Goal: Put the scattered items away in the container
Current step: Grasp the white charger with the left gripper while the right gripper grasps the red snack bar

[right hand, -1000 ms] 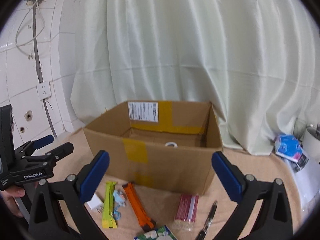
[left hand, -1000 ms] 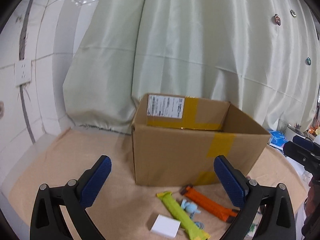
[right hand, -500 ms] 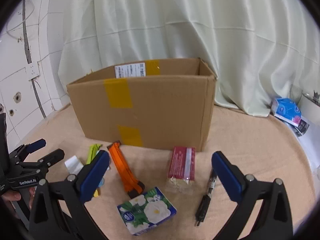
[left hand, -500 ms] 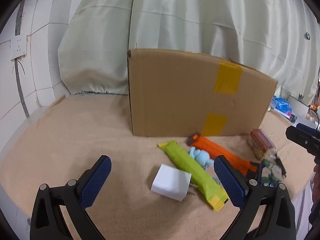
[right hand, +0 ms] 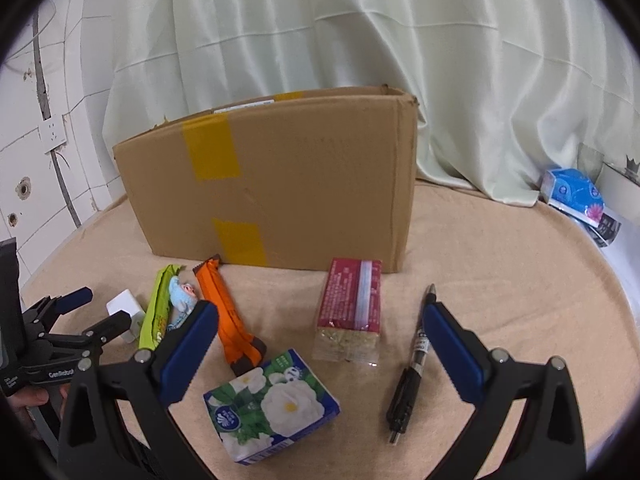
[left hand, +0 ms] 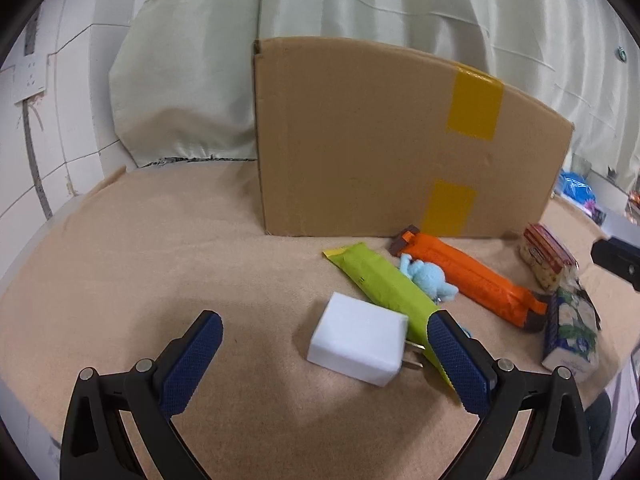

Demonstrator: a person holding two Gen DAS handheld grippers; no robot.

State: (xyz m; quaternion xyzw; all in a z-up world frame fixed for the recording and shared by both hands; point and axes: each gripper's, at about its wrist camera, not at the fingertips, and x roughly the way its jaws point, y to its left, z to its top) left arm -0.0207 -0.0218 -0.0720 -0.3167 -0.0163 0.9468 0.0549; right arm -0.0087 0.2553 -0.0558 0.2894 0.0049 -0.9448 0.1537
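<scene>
both claws lowered | left claw [left hand: 324, 354] spread | right claw [right hand: 320, 344] spread | 1 box [right hand: 280, 184] | 7 items

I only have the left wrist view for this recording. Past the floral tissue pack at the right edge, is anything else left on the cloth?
Observer: Yes. The right wrist view shows a black pen lying to the right of the red snack pack, apart from it.
Operator: And the right gripper? I see only a black sliver of it.
Observer: The right gripper is open and holds nothing. The floral tissue pack lies on the cloth in front of it, nearer its left finger.
</scene>
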